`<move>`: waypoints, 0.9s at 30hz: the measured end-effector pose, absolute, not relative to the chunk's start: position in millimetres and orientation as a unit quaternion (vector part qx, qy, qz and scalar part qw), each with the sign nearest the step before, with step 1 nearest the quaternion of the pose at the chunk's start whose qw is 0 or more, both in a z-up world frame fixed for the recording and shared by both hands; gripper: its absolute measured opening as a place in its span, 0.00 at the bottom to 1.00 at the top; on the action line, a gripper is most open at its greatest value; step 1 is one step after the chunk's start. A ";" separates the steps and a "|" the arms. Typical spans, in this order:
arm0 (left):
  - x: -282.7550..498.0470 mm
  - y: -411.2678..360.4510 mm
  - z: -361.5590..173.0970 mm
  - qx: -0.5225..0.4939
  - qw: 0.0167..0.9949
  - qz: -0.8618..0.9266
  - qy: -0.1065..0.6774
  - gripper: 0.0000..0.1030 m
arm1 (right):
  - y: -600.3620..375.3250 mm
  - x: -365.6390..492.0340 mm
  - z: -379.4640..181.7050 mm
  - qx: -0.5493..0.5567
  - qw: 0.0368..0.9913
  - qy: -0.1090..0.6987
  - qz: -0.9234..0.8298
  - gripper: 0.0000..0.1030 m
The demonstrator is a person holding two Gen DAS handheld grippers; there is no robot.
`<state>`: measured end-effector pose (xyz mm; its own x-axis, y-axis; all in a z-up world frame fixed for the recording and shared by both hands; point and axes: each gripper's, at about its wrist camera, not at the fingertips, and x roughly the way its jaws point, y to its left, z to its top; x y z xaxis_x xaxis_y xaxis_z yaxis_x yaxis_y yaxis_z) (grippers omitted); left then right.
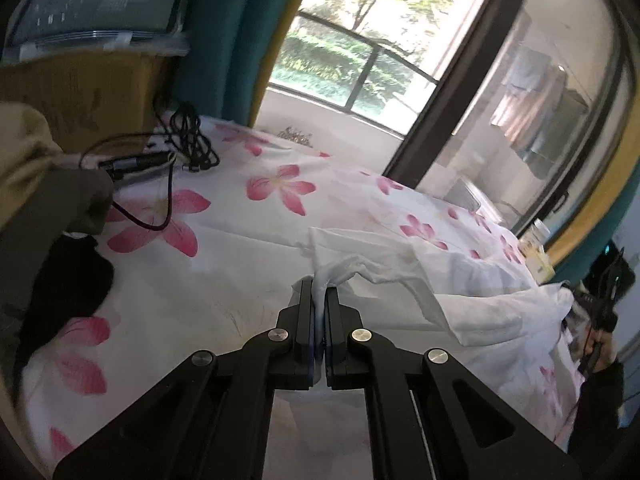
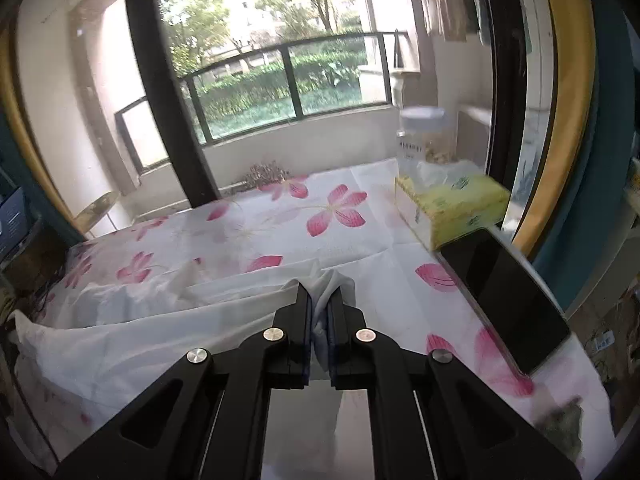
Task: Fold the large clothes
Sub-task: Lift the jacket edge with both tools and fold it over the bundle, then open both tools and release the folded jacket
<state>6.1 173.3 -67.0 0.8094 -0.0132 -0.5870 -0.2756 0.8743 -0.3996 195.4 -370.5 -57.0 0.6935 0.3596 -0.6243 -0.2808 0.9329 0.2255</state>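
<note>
In the left wrist view, dark clothes (image 1: 60,240) fill the left edge and a tangle of cables (image 1: 176,148) lies upper left on a tabletop (image 1: 168,280) covered in a white cloth with pink flowers. At lower centre the left tool (image 1: 319,292) is clamped tight on a bunched edge of the white garment (image 1: 460,280), which spreads rumpled toward the right of the frame; the pinch likely keeps that edge under control for a fold. At the far right edge the person's hand (image 1: 600,344) is partly cut off and dim. In the right wrist view, the garment (image 2: 140,320) lies across the left and centre, and the right tool (image 2: 319,300) at lower centre grips another bunch of it, so both tools seem to share one edge. To the right stand a tissue box (image 2: 452,208), a jar (image 2: 424,136) and a phone (image 2: 504,300). Which part of the garment is held cannot be told; the tools hide the cloth beneath them.
</note>
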 end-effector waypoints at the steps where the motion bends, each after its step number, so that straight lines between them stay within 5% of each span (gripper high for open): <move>1: 10.6 176.2 -70.1 -0.246 0.918 0.072 0.301 0.04 | -368.6 204.3 -61.6 0.059 0.915 0.358 0.175 0.05; 13: 62.3 194.2 -90.1 -0.233 0.899 0.096 0.358 0.05 | -368.9 258.7 -102.4 0.120 0.884 0.429 0.143 0.07; 15: 59.2 197.4 -85.2 -0.229 0.902 0.100 0.353 0.15 | -370.8 256.4 -97.7 0.117 0.887 0.425 0.137 0.11; 18: 49.6 195.5 -76.9 -0.222 0.906 0.097 0.347 0.24 | -375.2 248.9 -86.7 0.099 0.898 0.410 0.123 0.26; 20: 42.7 189.2 -74.9 -0.215 0.906 0.085 0.353 0.25 | -380.0 240.1 -77.3 0.083 0.908 0.397 0.108 0.59; 21: 39.4 185.8 -74.9 -0.213 0.906 0.082 0.357 0.26 | -382.6 237.0 -73.7 0.081 0.911 0.390 0.103 0.66; 27: 24.7 166.0 -88.2 -0.206 0.899 0.063 0.381 0.40 | -398.7 207.7 -58.3 0.069 0.923 0.368 0.086 0.69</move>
<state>24.7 166.0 -88.2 0.7022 -0.0444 -0.7106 -0.2698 0.9070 -0.3233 207.7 -398.7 -58.3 0.7141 0.2100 -0.6678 -0.1079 0.9756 0.1914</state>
